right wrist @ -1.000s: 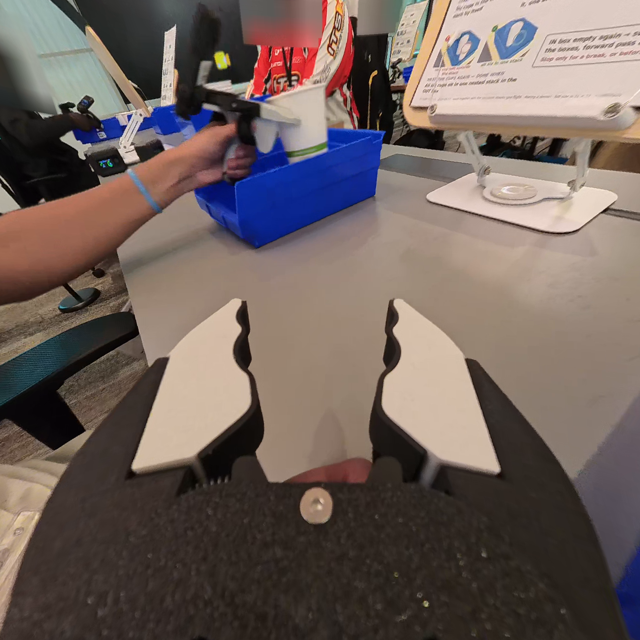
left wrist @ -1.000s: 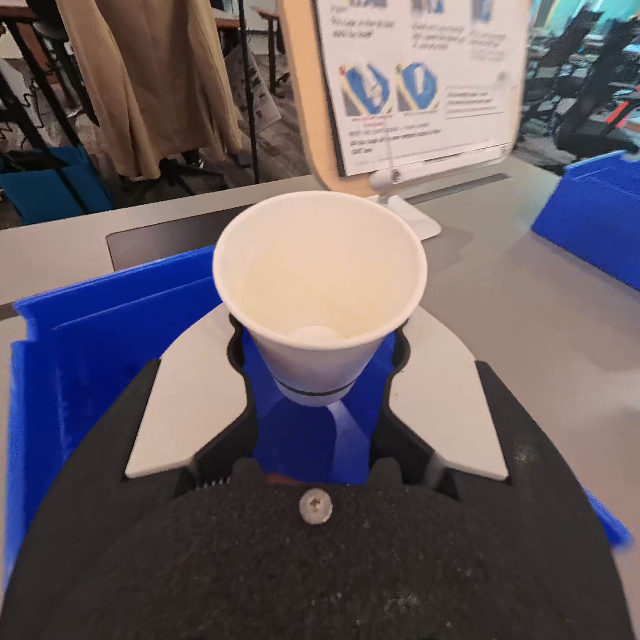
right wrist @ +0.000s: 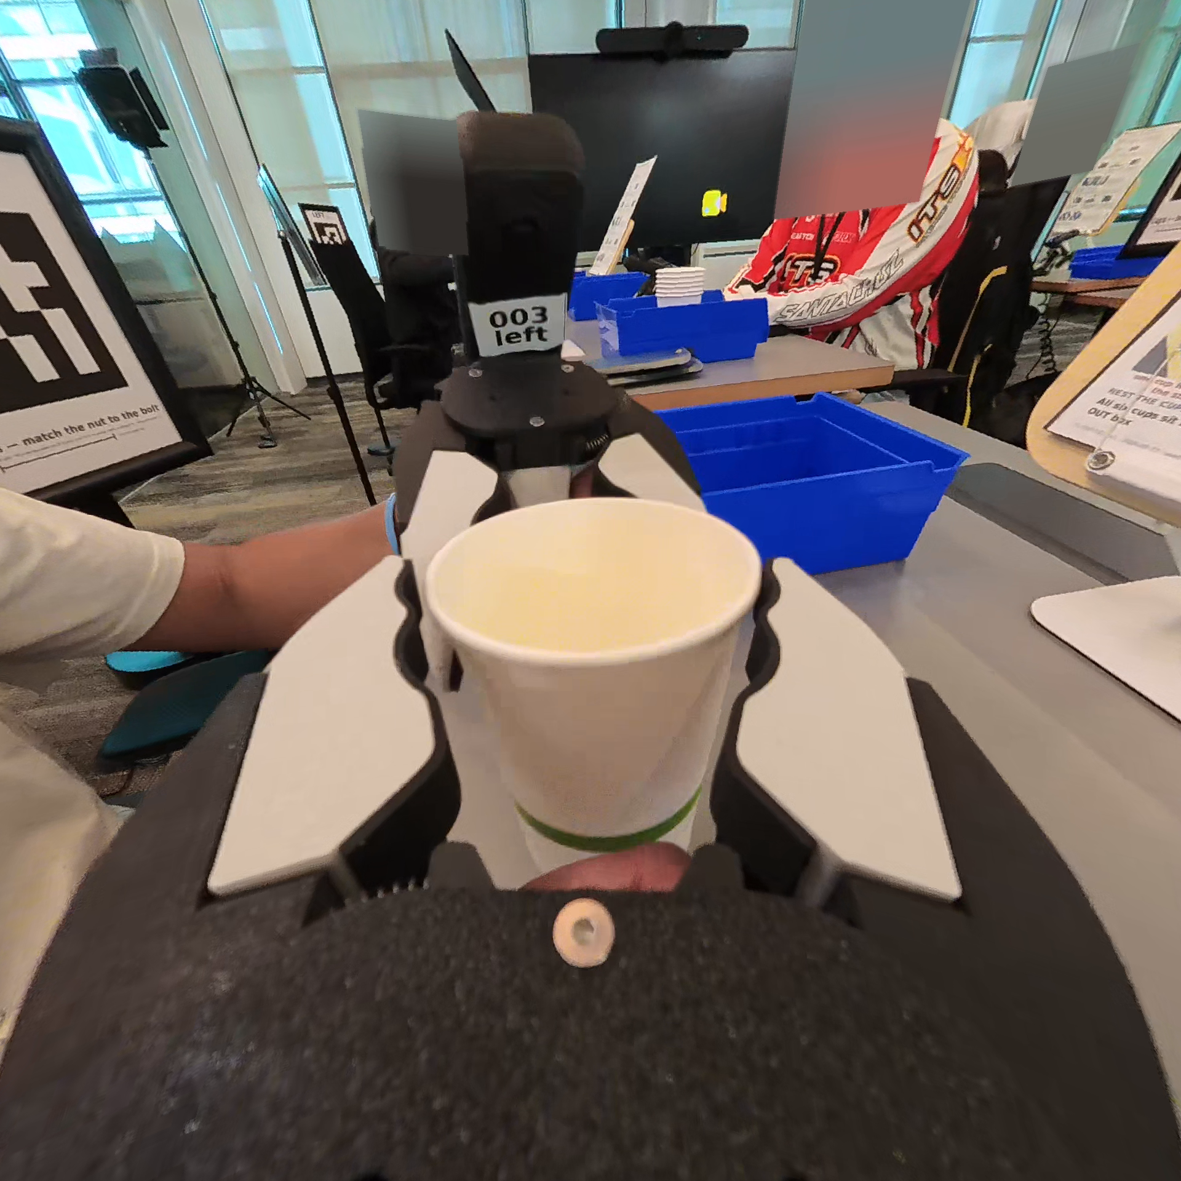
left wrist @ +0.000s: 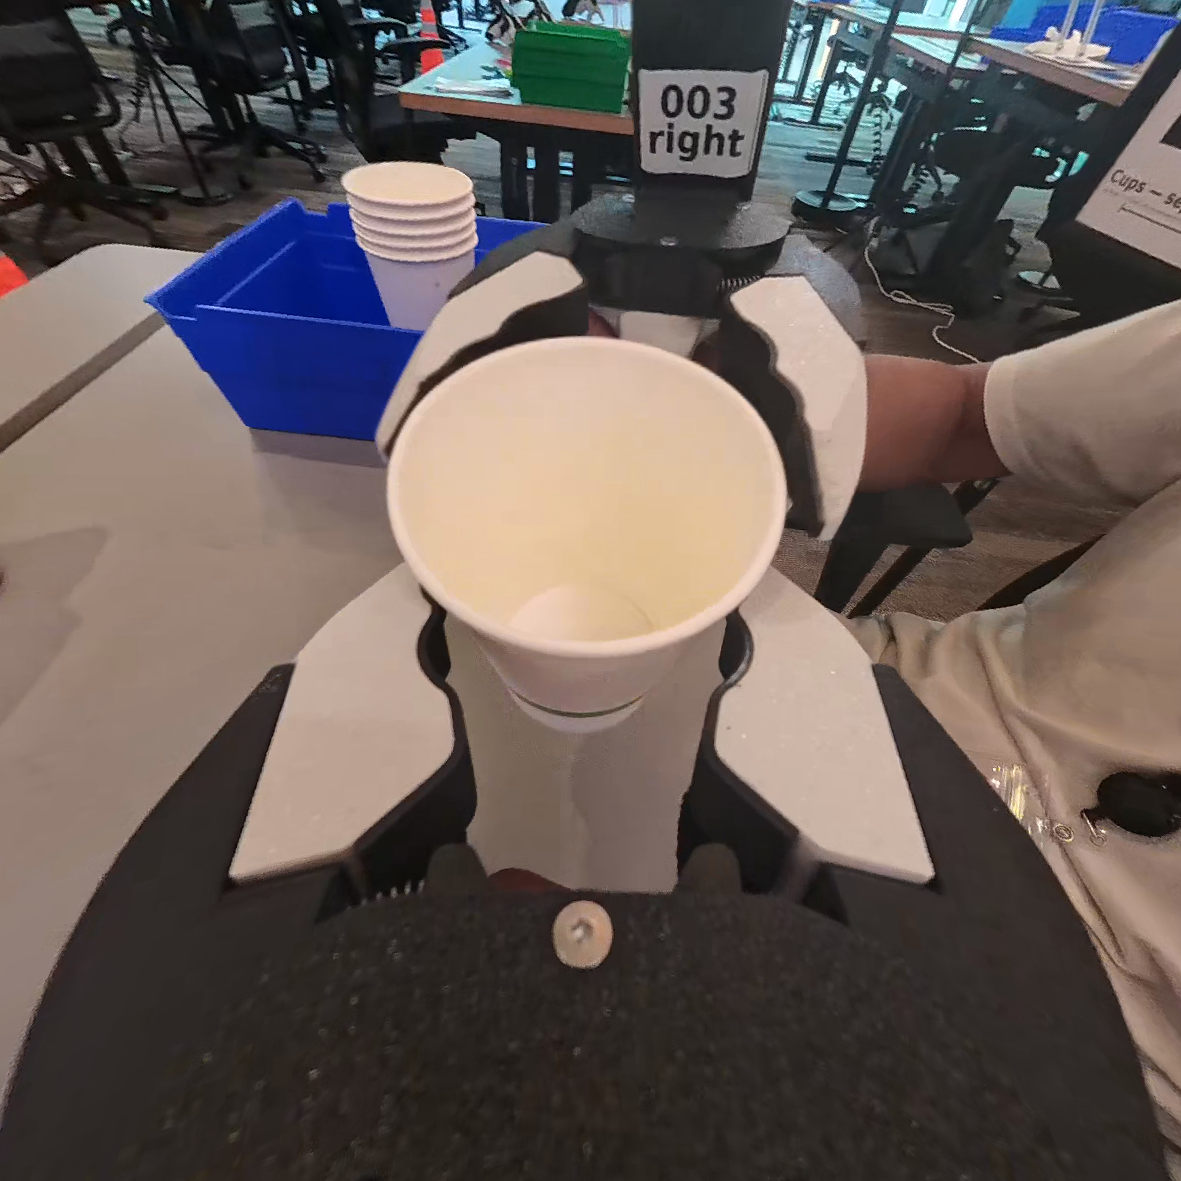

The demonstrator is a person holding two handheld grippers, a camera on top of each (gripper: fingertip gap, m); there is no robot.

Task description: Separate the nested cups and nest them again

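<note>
- A person holds a two-finger gripper in each hand, over a grey table [left wrist: 160,543], and both meet at one white paper cup [left wrist: 585,511].
- In the left wrist view, the left gripper [left wrist: 585,645] is clamped on the cup's lower wall, just above its green band. The cup stands upright in the air, mouth up, empty.
- The right gripper [left wrist: 613,396] faces it from the far side, its fingers around the cup's upper part.
- In the right wrist view, the right gripper's fingers [right wrist: 760,613] flank the cup [right wrist: 591,658] just under the rim. They look pressed to the wall, but the views do not settle whether they grip, so its state cannot be told.
- This looks like a handover: low grip and high grip leave each other room.
- A stack [left wrist: 412,236] of nested cups stands in a blue bin [left wrist: 287,345] on the right gripper's side, probably where this cup goes.
- A second blue bin [right wrist: 811,492], near the left gripper, is empty.
</note>
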